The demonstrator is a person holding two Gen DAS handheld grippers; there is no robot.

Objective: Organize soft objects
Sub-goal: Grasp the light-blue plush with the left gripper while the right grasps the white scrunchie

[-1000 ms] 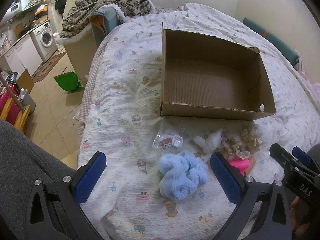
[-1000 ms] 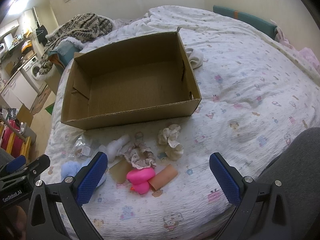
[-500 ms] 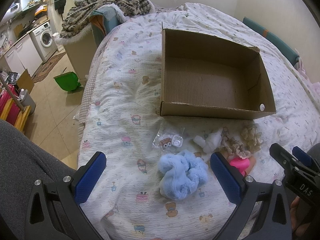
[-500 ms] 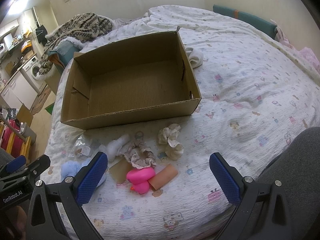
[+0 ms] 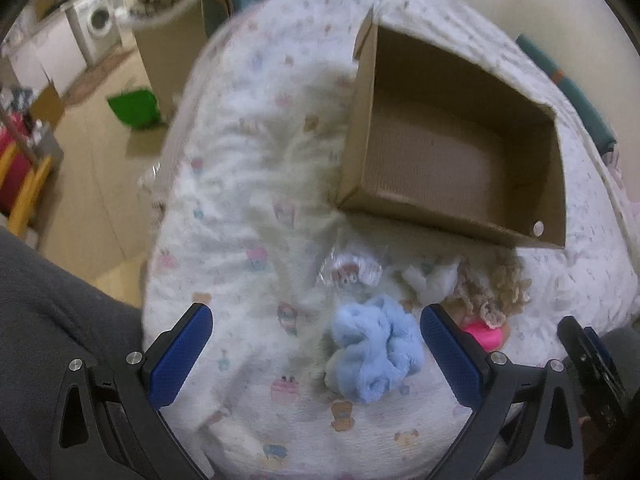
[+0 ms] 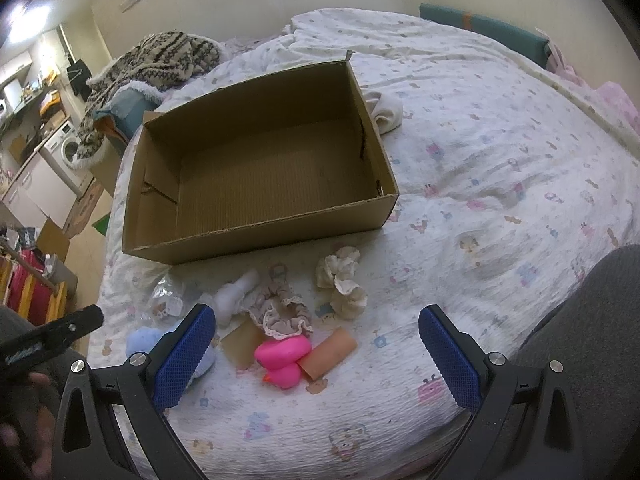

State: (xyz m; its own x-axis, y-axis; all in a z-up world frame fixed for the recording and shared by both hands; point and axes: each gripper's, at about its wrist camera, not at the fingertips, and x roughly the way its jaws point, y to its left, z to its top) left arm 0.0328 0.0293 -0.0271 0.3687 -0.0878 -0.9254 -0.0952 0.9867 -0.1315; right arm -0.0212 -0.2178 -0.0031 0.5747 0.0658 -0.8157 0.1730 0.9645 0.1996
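Left wrist: spread, empty left claw (image 5: 316, 354) over blue scrunchie (image 5: 374, 354), lying lengthwise toward box (image 5: 452, 152)

Left gripper (image 5: 316, 354) and right gripper (image 6: 316, 356), each black frame, 2 blue textured pads (image 6: 186, 356), silver screws, grey trouser legs (image 5: 48, 304) alongside
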